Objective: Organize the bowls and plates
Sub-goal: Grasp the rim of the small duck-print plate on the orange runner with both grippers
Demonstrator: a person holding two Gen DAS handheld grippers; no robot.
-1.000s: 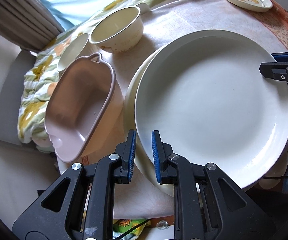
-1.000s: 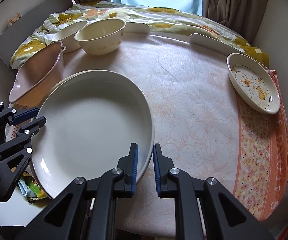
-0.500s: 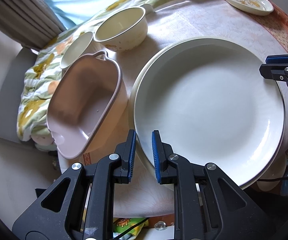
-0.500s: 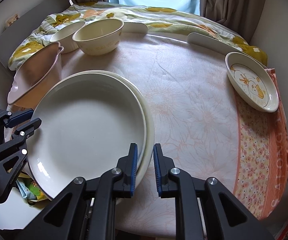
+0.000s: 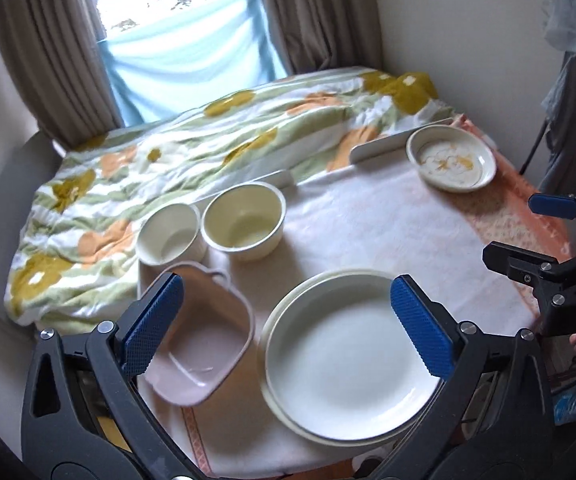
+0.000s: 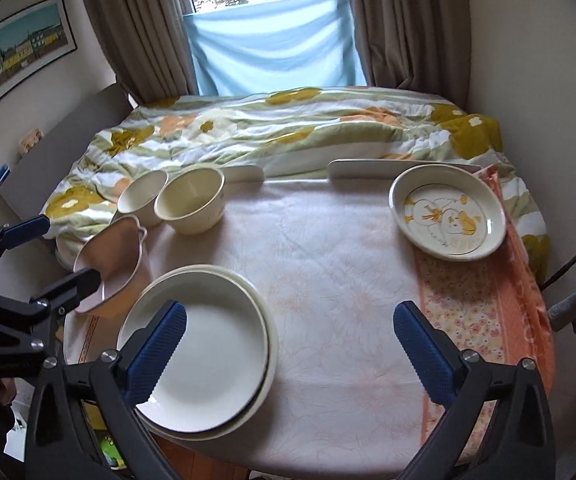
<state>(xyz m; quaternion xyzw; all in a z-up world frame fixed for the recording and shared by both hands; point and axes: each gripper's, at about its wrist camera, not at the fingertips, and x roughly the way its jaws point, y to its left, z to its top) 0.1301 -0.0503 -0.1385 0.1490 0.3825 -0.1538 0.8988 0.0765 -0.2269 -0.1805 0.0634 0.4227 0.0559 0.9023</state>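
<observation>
Showing framed picture (image 6: 24, 46), right view only

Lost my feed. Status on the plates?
Both tongs, left and right, opening, nothing between them. White plate stacked on cream plate. Nothing blocking.

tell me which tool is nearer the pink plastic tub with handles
Left. The left tool hangs open just above the pink plastic tub, one finger over it. The right tool is open past the stacked white plates.
</observation>
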